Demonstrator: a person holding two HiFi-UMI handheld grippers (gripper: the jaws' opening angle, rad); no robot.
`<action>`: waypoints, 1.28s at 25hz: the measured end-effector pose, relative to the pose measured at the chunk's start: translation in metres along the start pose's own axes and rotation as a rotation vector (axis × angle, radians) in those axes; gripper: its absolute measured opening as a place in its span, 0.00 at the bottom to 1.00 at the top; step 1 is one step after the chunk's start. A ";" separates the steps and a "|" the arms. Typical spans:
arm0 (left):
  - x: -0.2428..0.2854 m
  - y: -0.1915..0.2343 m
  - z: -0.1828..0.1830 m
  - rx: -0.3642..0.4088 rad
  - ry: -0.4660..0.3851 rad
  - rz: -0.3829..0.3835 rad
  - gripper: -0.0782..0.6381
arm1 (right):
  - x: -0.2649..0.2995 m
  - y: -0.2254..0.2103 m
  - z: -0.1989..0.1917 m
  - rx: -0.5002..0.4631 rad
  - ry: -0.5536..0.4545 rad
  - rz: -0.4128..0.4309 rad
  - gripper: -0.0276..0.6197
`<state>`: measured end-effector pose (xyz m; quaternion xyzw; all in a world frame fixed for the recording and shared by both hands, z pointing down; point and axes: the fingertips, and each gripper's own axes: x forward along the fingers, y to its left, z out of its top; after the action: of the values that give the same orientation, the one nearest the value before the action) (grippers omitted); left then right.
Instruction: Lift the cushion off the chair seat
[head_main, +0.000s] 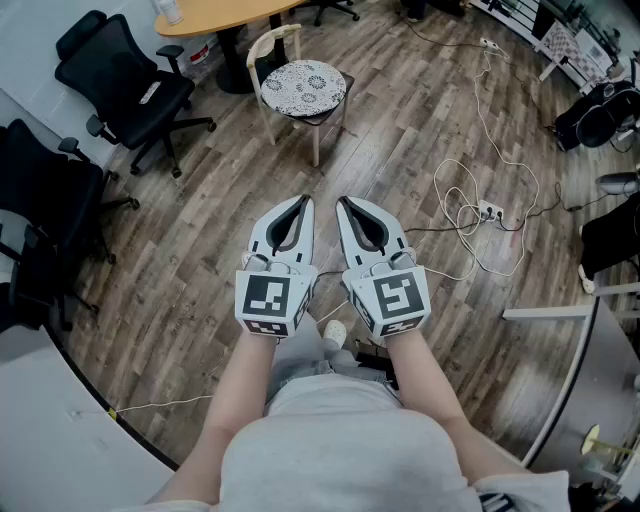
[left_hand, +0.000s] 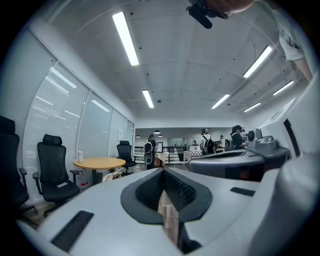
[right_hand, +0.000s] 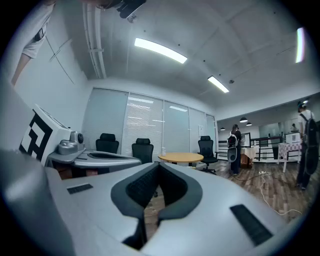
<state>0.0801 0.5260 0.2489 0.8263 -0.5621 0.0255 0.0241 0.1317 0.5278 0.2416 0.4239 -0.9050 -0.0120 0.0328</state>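
Observation:
A round cushion (head_main: 303, 87) with a white and dark lace pattern lies on the seat of a pale wooden chair (head_main: 273, 42), far ahead on the wood floor. My left gripper (head_main: 304, 202) and right gripper (head_main: 343, 202) are held side by side, level, well short of the chair and pointing toward it. Both are shut with nothing between the jaws. In the left gripper view the left gripper (left_hand: 163, 170) shows its jaws closed together, and the right gripper view shows the same for the right gripper (right_hand: 159, 164). The cushion is hidden in both gripper views.
A round wooden table (head_main: 215, 14) stands behind the chair. Black office chairs (head_main: 125, 85) line the left side. White cables and a power strip (head_main: 489, 211) lie on the floor to the right. A white desk edge (head_main: 60, 420) is at the lower left. People (left_hand: 149, 147) stand far off.

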 end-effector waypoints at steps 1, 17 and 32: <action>0.003 0.000 0.001 -0.002 -0.004 -0.002 0.11 | 0.002 -0.002 0.001 -0.001 -0.002 -0.001 0.08; 0.079 0.073 0.015 -0.015 -0.020 -0.043 0.11 | 0.100 -0.025 0.012 -0.029 0.000 -0.021 0.08; 0.146 0.187 0.011 -0.028 0.024 -0.052 0.11 | 0.220 -0.028 0.020 0.019 -0.012 -0.054 0.08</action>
<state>-0.0401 0.3213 0.2500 0.8398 -0.5406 0.0271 0.0431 0.0113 0.3407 0.2314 0.4486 -0.8934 -0.0069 0.0233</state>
